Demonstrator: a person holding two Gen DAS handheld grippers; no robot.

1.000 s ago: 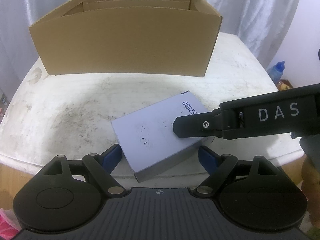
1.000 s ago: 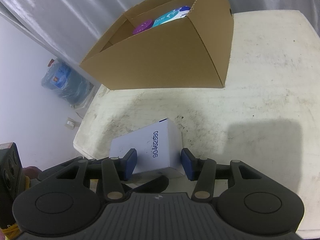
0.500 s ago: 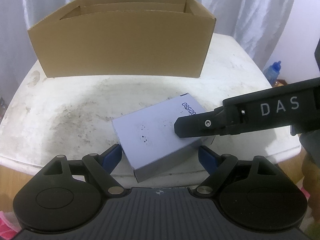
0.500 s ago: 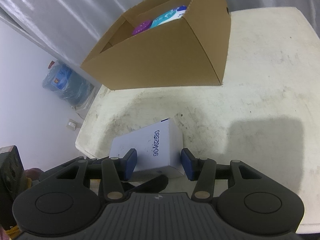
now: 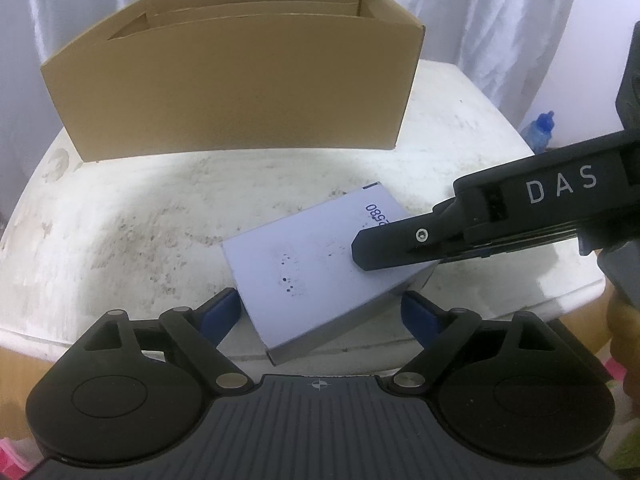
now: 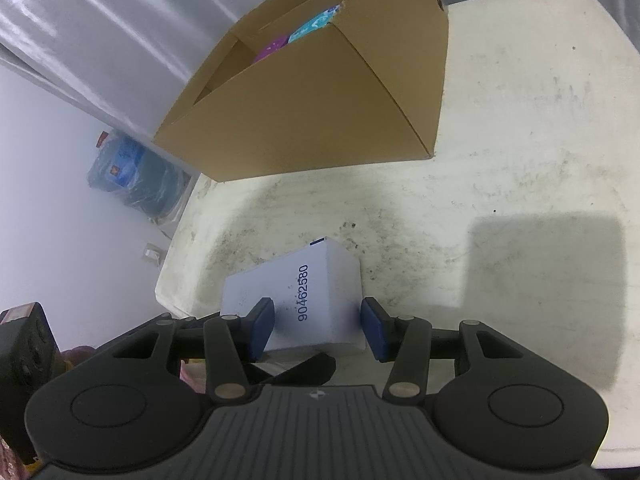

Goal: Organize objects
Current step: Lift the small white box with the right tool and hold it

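**Two grippers around one white box**

The white box (image 5: 320, 276) is lying flat near the front edge of the white table (image 5: 140, 216). It has a blue number printed on its top. One corner of it is sticking out a little over the table edge.

The left gripper (image 5: 320, 312) is sitting low at the front of the box. Its jaws are opening, and its blue pads (image 5: 220, 312) are standing a little off the box sides, so it is letting go and not squeezing.

The right gripper (image 6: 318, 326) is reaching in from the side. Its blue pads (image 6: 262, 328) are standing on both sides of the box end. The left one is lying against the box, but a thin gap is showing at the right one, so I cannot tell if it is squeezing.

The big brown cardboard box (image 5: 240, 92) is standing open at the back of the table, well apart from the white box. Some purple and teal things (image 6: 296, 38) are lying inside it.
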